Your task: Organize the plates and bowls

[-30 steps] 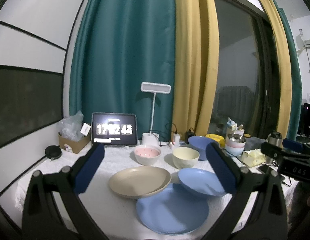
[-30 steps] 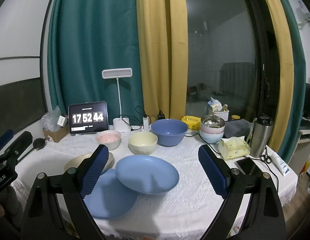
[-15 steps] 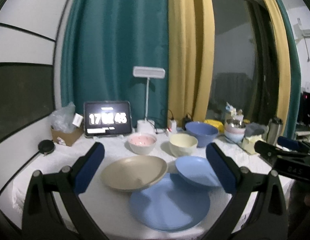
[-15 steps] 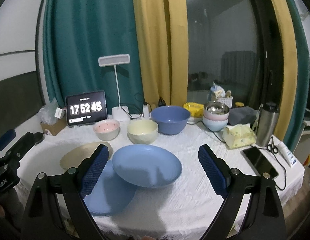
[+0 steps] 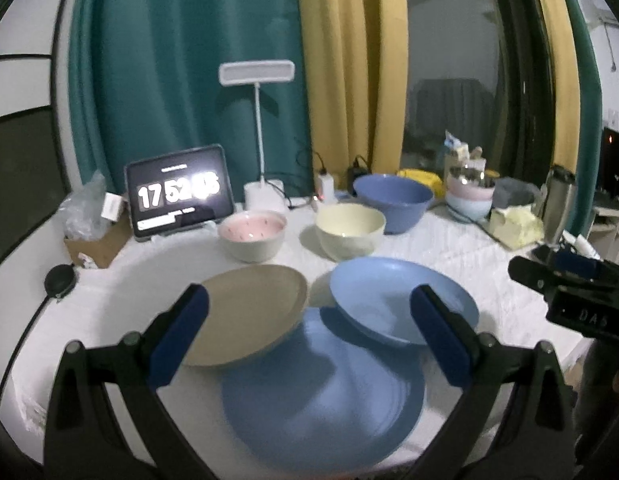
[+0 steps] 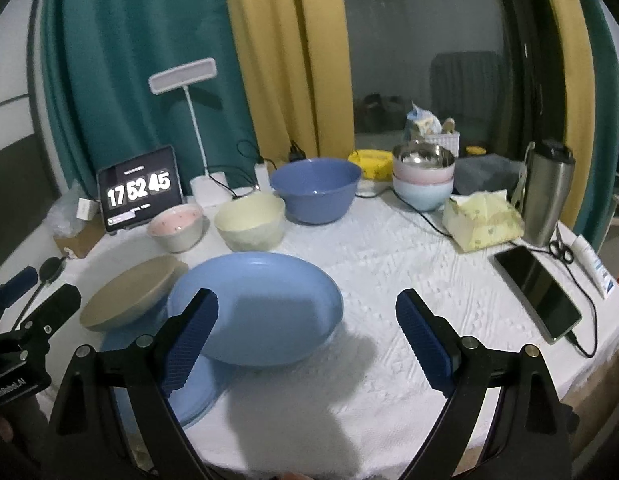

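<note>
Both grippers, left (image 5: 307, 332) and right (image 6: 307, 342), hover with jaws wide apart; nothing held.

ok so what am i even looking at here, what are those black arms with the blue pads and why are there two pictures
They are two handheld grippers, one per hand, each carrying a camera that looks along its fingers, so each picture is one gripper's view. The left gripper and right gripper are both open and hold nothing. On the white tablecloth lie a beige plate, a deep blue plate and a flat blue plate partly beneath both. Behind stand a pink bowl, a cream bowl and a big blue bowl.
</note>
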`<state>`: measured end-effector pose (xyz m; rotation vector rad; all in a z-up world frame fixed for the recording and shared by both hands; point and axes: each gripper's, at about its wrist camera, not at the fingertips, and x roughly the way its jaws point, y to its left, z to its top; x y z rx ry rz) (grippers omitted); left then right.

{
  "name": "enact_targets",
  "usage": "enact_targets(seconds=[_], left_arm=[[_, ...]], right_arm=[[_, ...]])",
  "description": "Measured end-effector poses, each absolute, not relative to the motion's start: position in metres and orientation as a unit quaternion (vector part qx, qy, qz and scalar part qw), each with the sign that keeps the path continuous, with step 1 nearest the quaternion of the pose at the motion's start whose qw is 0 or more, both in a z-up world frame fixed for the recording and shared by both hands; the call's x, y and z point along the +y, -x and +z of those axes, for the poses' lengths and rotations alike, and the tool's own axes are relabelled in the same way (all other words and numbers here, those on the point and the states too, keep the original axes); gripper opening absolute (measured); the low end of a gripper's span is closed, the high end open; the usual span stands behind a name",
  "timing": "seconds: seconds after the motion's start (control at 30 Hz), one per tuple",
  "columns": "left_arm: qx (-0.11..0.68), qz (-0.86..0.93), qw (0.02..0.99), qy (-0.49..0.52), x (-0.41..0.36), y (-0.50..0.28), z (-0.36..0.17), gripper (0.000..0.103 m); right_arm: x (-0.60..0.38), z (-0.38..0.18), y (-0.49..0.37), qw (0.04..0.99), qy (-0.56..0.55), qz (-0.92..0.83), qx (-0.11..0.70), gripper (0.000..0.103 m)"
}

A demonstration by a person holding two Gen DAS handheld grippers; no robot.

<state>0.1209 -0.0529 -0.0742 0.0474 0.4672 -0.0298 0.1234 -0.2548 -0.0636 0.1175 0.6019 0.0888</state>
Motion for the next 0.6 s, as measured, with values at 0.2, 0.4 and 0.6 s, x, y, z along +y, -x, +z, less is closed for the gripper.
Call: enact_targets(seconds=[0.2, 0.4, 0.6], left_arm=[[0.257, -0.022, 0.965, -0.048, -0.074, -0.145, -0.089, 0.101], [0.289, -0.031, 0.955, -0.058, -0.087, -0.173, -0.103, 0.101], [0.313, -0.034, 0.947, -0.068, -0.098, -0.194, -0.118, 0.098]], right_arm=[[-0.269, -0.081, -0.149, 0.944, -0.068, 0.042, 0.319, 0.093], [-0.276, -0.096, -0.175, 0.937, -0.077, 0.052, 0.337, 0.093], [-0.277, -0.114, -0.201, 0.927, -0.078, 0.062, 0.361, 0.091]])
